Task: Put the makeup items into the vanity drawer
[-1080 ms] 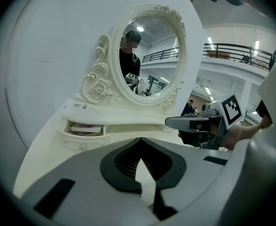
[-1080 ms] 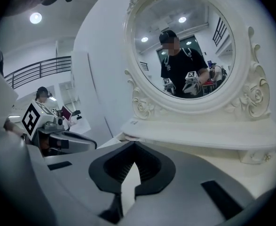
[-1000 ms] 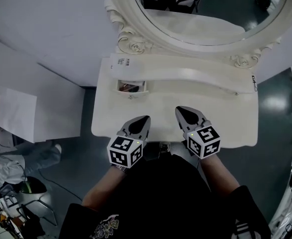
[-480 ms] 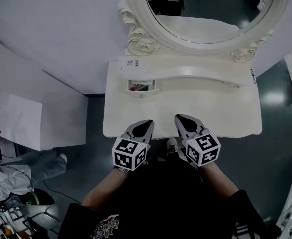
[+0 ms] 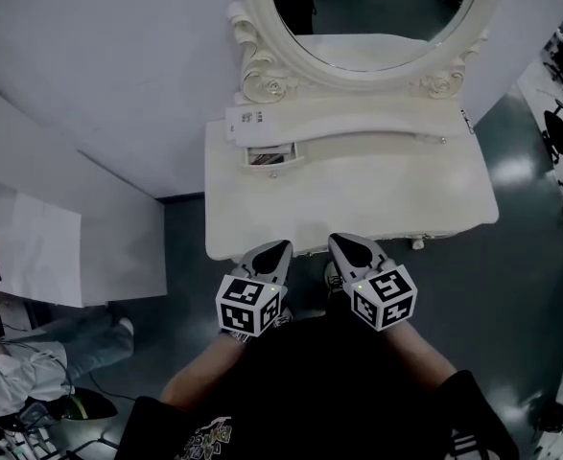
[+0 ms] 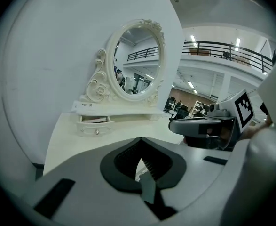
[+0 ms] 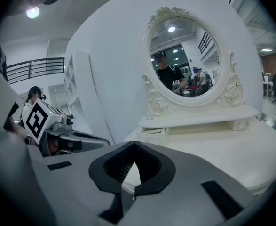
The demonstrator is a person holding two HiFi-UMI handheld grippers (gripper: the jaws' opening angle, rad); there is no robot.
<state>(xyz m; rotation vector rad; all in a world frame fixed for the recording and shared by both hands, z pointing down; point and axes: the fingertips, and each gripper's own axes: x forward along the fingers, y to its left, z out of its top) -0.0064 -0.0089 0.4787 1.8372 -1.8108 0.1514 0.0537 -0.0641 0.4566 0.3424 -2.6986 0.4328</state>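
A white vanity table stands under an oval mirror. Its small drawer at the back left is slightly open, with something dark showing inside. No loose makeup items show on the tabletop. My left gripper and right gripper hover side by side at the table's front edge, both shut and empty. In the left gripper view, the left gripper points toward the drawer. The right gripper also faces the drawer and the mirror.
A white label card lies on the shelf above the drawer. A white panel leans at the left. A person sits on the floor at the lower left. Dark grey floor surrounds the table.
Both grippers have drawn back from over the tabletop to its front edge, still shut. The head view has shifted, so the vanity sits higher and further right.
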